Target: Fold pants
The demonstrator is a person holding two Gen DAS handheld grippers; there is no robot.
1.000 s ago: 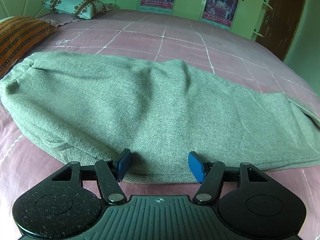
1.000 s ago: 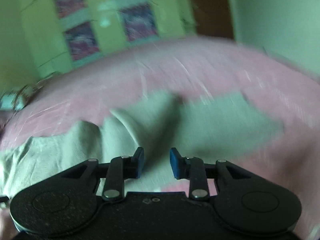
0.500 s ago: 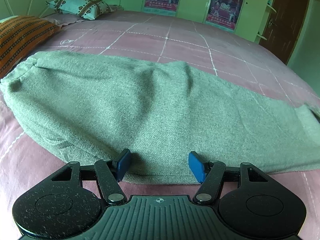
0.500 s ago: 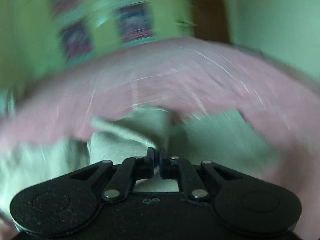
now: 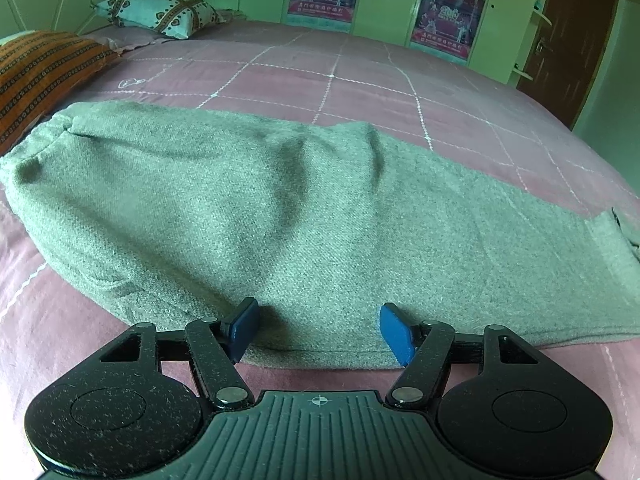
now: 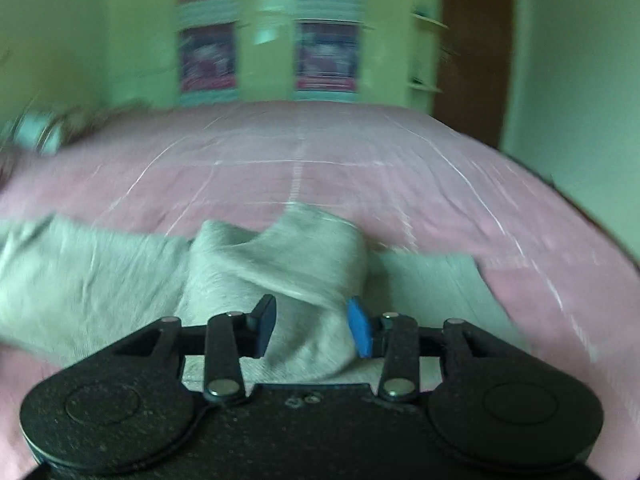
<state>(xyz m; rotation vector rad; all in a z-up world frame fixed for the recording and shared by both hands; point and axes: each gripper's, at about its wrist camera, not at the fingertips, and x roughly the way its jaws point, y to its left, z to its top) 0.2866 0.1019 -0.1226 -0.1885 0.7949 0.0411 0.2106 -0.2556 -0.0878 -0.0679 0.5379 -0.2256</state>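
Observation:
Grey-green pants (image 5: pixel 304 216) lie lengthwise across the pink bed, waistband at the left, leg ends at the right. My left gripper (image 5: pixel 318 332) is open, its blue pads straddling the near edge of the pants at mid length. In the blurred right wrist view the leg end of the pants (image 6: pixel 288 264) is bunched into a raised hump. My right gripper (image 6: pixel 312 324) is open, its pads either side of that hump's near part.
The pink quilted bedspread (image 5: pixel 360 80) stretches far behind the pants. An orange patterned pillow (image 5: pixel 36 76) and a white patterned pillow (image 5: pixel 160 12) lie at the far left. Green cupboards with posters (image 5: pixel 444 16) and a brown door (image 5: pixel 572 40) stand behind the bed.
My right gripper shut on the leg end half a second ago and is now open again, with the fabric left bunched. My left gripper stayed open at the near edge.

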